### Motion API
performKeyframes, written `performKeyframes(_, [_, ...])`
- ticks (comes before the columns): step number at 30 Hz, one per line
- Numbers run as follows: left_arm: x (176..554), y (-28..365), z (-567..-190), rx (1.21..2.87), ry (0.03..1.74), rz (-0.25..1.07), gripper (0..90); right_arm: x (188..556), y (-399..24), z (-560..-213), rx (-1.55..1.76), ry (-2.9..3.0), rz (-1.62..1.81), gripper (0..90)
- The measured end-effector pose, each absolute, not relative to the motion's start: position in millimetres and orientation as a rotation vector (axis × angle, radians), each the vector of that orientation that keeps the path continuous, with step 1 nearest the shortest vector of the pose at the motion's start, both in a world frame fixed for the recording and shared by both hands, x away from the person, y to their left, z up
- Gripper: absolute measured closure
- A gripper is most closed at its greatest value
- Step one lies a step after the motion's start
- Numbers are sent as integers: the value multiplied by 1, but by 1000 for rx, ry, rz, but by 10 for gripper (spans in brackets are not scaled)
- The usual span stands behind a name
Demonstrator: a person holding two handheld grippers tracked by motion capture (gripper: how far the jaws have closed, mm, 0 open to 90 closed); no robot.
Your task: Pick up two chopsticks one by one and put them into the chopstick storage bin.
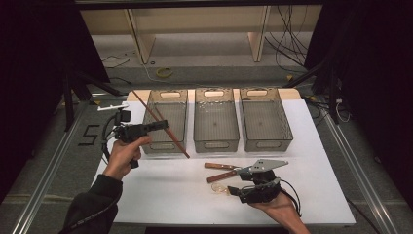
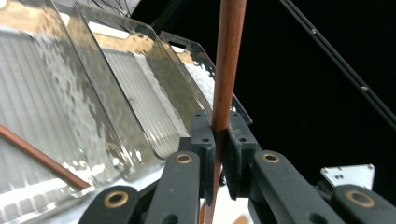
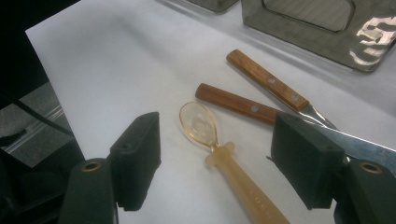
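Note:
My left gripper (image 1: pixel 163 125) is raised in front of the left clear bin (image 1: pixel 160 146) and is shut on a long brown stick (image 1: pixel 146 106), which slants from upper left to lower right. In the left gripper view the stick (image 2: pixel 229 56) rises straight out of the closed jaws of the left gripper (image 2: pixel 219 135). My right gripper (image 1: pixel 233 189) is low over the white table near the front, open. A translucent amber spoon (image 3: pixel 205 128) lies on the sheet between the spread jaws of the right gripper (image 3: pixel 219 140), untouched by its pads (image 3: pixel 140 140).
Three clear bins stand in a row at the back: left, middle (image 1: pixel 216 145) and right (image 1: pixel 268 144). Two wooden-handled knives (image 3: pixel 268 80) (image 3: pixel 233 103) lie crossed just beyond the spoon. A second brown rod (image 2: pixel 42 158) shows by a bin wall, perhaps a reflection.

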State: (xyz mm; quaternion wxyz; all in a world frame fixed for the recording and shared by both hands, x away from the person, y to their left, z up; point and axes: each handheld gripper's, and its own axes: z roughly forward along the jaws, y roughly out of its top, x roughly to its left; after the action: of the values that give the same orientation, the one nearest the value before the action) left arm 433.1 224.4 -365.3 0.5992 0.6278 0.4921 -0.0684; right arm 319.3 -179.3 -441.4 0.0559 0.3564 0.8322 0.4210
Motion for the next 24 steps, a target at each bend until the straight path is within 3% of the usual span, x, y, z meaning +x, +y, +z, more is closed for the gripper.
performKeyframes(24, [500, 240, -361, 1481, 1321, -55, 835, 316, -182, -442, 1074, 2523, 1275, 315])
